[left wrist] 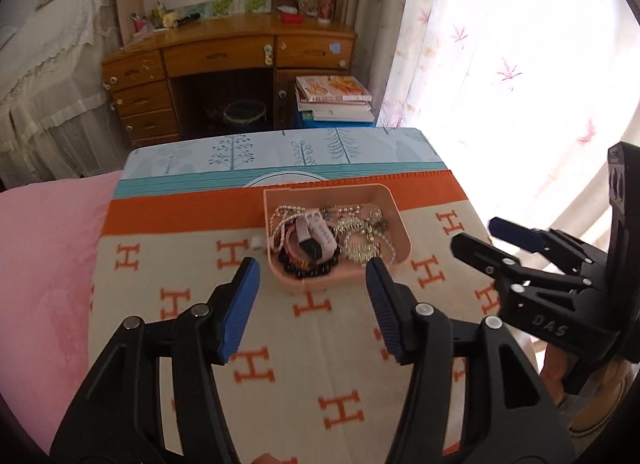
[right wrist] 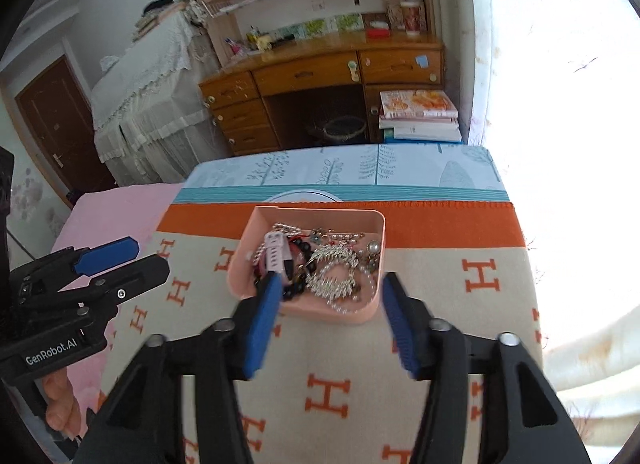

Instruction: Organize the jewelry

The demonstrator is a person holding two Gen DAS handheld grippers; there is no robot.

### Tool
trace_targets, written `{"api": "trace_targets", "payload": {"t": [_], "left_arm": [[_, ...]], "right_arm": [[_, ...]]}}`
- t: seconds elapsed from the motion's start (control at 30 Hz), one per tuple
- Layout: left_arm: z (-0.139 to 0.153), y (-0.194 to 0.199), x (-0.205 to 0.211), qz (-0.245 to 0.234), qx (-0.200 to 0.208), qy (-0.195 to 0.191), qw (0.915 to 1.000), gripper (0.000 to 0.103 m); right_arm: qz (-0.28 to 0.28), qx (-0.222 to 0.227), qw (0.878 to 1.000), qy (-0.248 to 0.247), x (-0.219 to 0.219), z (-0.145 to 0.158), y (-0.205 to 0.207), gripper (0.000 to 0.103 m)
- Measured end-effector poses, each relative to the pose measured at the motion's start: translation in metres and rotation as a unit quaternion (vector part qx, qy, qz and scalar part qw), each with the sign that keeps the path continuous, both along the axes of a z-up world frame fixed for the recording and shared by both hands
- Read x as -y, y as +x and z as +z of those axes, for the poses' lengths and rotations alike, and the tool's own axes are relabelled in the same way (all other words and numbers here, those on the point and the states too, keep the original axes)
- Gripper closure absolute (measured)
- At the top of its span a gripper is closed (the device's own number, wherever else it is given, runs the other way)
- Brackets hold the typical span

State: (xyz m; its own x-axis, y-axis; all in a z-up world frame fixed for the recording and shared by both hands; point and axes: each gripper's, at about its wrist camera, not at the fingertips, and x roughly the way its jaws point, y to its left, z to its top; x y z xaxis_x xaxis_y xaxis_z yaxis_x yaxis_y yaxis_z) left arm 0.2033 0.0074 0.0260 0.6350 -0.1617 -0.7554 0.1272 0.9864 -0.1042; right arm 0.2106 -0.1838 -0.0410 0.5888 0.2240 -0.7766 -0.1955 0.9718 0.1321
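Two claws, the left claw [left wrist: 312, 280] and the right claw [right wrist: 328, 300], hover with jaws spread wide and empty, just short of a pink tray [left wrist: 394, 199]. Tangled jewelry [right wrist: 332, 276] fills it: chains, beads, a watch. One small white piece [left wrist: 256, 242] lies just outside on the blanket [left wrist: 280, 376]. Judged stage: either sorting ahead or gathering nearly finished.

Tray [right wrist: 362, 314] jewelry tangled, pcs indistinct; near rim behind tool.
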Motion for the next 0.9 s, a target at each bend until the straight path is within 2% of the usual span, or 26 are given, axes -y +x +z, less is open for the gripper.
{"api": "trace_targets", "payload": {"t": [0.03, 0.1, 0.17, 0.3, 0.43, 0.6, 0.73, 0.9], "left_arm": [[0.000, -0.017, -0.002, 0.008, 0.009, 0.001, 0.9999, 0.044], [-0.004, -0.054, -0.005, 0.025, 0.021, 0.001, 0.9995, 0.034], [-0.013, -0.084, -0.007, 0.044, 0.024, 0.000, 0.9988, 0.031], [-0.034, -0.126, -0.007, 0.100, -0.002, 0.029, 0.9946, 0.031], [-0.040, -0.163, -0.007, 0.109, 0.013, 0.027, 0.9936, 0.031], [-0.038, -0.184, 0.002, 0.124, 0.030, 0.061, 0.9900, 0.031], [-0.034, -0.188, 0.007, 0.120, 0.037, 0.051, 0.9907, 0.031], [-0.032, -0.189, 0.011, 0.120, 0.043, 0.053, 0.9905, 0.031]], "right_arm": [[-0.003, 0.016, 1.000, 0.000, 0.002, 0.006, -0.020, 0.029], [-0.008, 0.035, 0.999, 0.001, 0.004, 0.012, -0.054, 0.023], [-0.006, 0.039, 0.999, 0.007, 0.005, 0.014, -0.085, 0.023], [-0.003, 0.027, 0.999, 0.021, 0.005, 0.001, -0.143, 0.023], [-0.007, 0.010, 1.000, 0.023, 0.002, -0.015, -0.187, 0.023], [-0.012, 0.009, 0.999, 0.033, -0.002, -0.024, -0.226, 0.023], [-0.020, 0.027, 0.999, 0.029, -0.003, -0.020, -0.247, 0.022], [-0.014, 0.048, 0.999, 0.010, -0.010, -0.010, -0.247, 0.022]]}}
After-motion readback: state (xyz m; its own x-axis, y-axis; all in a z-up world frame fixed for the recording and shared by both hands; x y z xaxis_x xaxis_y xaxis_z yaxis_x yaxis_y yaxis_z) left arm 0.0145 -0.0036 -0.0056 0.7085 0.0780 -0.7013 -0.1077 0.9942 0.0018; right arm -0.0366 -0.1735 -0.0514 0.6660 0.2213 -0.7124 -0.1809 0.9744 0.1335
